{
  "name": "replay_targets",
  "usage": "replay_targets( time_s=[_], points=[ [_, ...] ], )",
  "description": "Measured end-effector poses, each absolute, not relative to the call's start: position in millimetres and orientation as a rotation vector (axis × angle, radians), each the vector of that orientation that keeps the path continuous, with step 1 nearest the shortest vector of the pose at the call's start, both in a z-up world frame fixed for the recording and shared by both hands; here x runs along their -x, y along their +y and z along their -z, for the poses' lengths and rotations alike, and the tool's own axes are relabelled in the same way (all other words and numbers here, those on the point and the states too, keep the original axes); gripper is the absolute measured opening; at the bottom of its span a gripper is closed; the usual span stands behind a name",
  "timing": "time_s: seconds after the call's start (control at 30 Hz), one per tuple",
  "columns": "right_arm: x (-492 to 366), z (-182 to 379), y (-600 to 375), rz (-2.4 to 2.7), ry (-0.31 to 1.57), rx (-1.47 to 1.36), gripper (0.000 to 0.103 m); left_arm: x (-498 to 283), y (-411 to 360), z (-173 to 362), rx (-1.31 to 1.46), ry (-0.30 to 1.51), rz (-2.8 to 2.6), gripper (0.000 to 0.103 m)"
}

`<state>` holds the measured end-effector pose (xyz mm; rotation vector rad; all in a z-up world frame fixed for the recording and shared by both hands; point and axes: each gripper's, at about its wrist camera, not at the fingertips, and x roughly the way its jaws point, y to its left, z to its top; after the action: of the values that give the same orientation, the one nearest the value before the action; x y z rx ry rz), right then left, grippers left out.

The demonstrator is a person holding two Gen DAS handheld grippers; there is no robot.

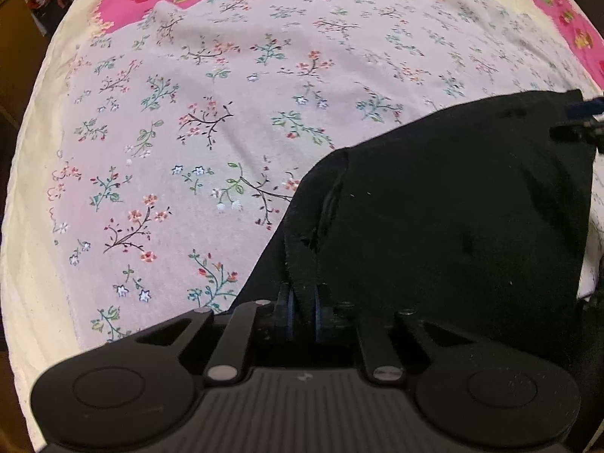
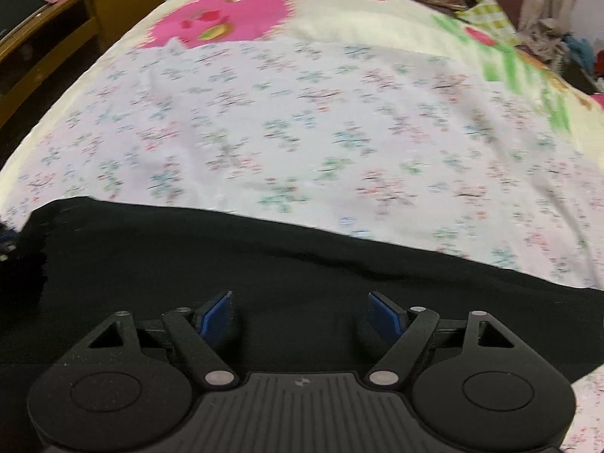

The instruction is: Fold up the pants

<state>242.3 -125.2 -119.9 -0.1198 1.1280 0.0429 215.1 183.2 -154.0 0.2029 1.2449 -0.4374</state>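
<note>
Black pants point(image 1: 453, 196) lie on a floral sheet point(image 1: 196, 120) spread over the bed. My left gripper point(image 1: 304, 313) is shut on an edge of the pants, a narrow band of cloth pinched between its blue pads and pulled up toward the camera. In the right wrist view the pants point(image 2: 264, 264) stretch across the lower half of the blurred picture. My right gripper point(image 2: 300, 309) stands open just above the black cloth, its blue pads point(image 2: 215, 313) wide apart with nothing pressed between them. The right gripper's tip point(image 1: 585, 120) shows at the left wrist view's right edge.
Under the floral sheet lies a cream bedcover with pink patches point(image 2: 234, 7) and green marks point(image 2: 528, 71). A wooden cabinet point(image 2: 75, 26) stands left of the bed. Clutter and cloths point(image 2: 558, 45) sit at the far right corner. The bed's edge point(image 1: 26, 207) falls off at left.
</note>
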Motion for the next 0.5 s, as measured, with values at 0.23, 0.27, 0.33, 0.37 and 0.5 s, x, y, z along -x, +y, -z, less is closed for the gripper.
replay_targets(
  time_s=[0.23,0.27,0.33,0.37,0.5],
  points=[
    [-235.6,115.1,-149.0,-0.012,1.119,0.156,0.072,-201.1,175.3,139.6,-0.185,1.236,0.463,0.017],
    [-233.7,114.3,-150.4,-0.01,1.117,0.158,0.072,-199.4,173.0,137.6,-0.188,1.236,0.472,0.017],
    [-231.1,114.0,-151.4,-0.009,1.114,0.157,0.072,-195.9,167.7,134.1,-0.197,1.237,0.49,0.017],
    [-229.9,114.1,-151.8,-0.011,1.113,0.155,0.072,-194.5,165.6,132.5,-0.198,1.238,0.497,0.017],
    [-224.9,115.6,-157.0,-0.027,1.112,0.171,0.072,-187.3,164.5,122.5,-0.18,1.227,0.504,0.017]
  ],
)
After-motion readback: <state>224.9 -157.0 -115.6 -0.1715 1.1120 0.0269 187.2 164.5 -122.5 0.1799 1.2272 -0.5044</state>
